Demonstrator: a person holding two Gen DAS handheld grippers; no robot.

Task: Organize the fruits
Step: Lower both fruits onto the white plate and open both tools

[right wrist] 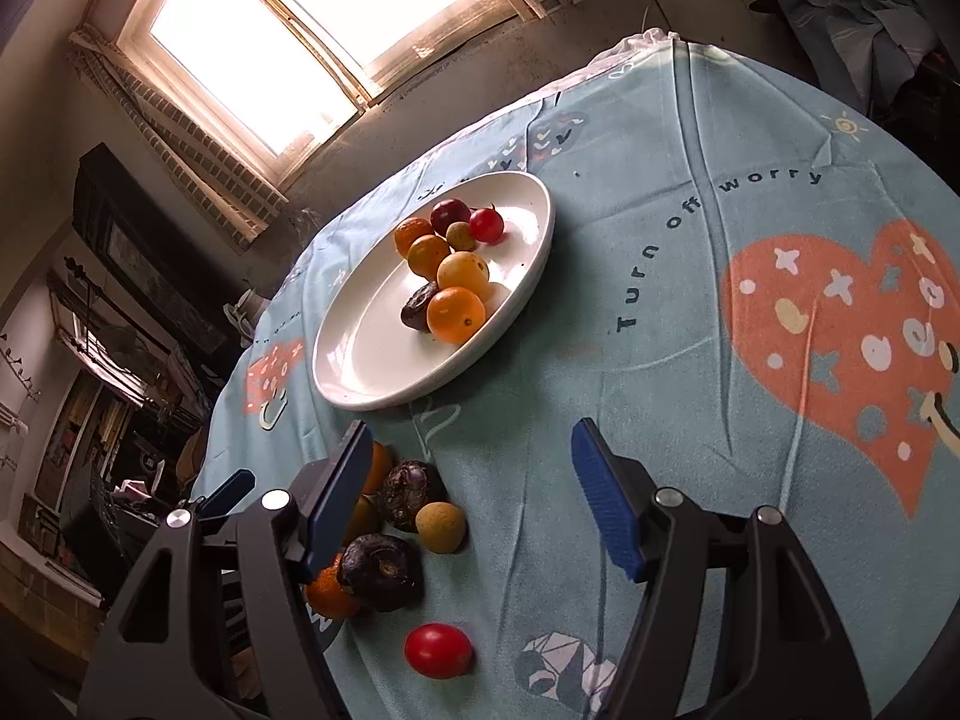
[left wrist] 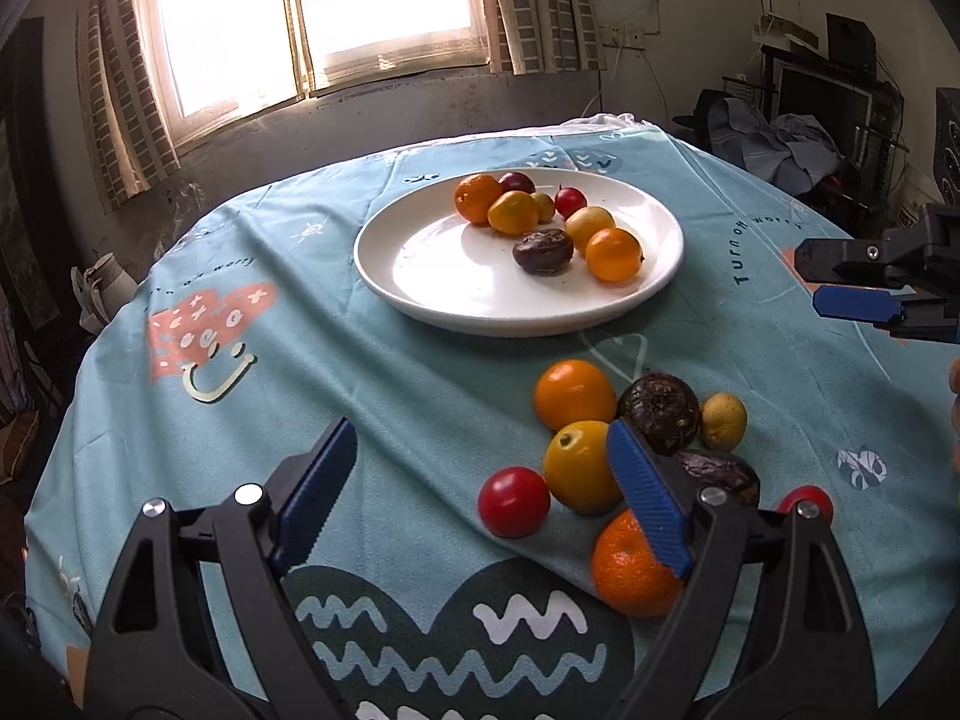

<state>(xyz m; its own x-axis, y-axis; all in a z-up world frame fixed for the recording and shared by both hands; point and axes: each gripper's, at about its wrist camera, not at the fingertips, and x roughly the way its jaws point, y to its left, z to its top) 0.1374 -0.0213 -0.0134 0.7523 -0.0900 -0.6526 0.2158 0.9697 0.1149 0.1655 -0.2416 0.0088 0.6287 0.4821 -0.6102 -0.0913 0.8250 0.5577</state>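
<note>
**Sorting Fruit: Roughly Half Done**

Covering the surface point(left wrist: 372, 360), a blue cloth carried a white plate point(left wrist: 420, 294) already holding eight fruits point(left wrist: 612, 253). Eight loose fruits point(left wrist: 575, 394) lay clustered on the cloth near the plate, apparently still to be moved. The left hand-held gripper point(left wrist: 480, 492) and right hand-held gripper point(right wrist: 471, 495) both stood spread apart, holding nothing.

bright window point(left wrist: 312, 12) with patterned curtains point(left wrist: 117, 102) behind the table.

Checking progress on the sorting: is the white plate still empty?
No, the white plate already holds several fruits, including an orange one and a dark wrinkled one.
</note>
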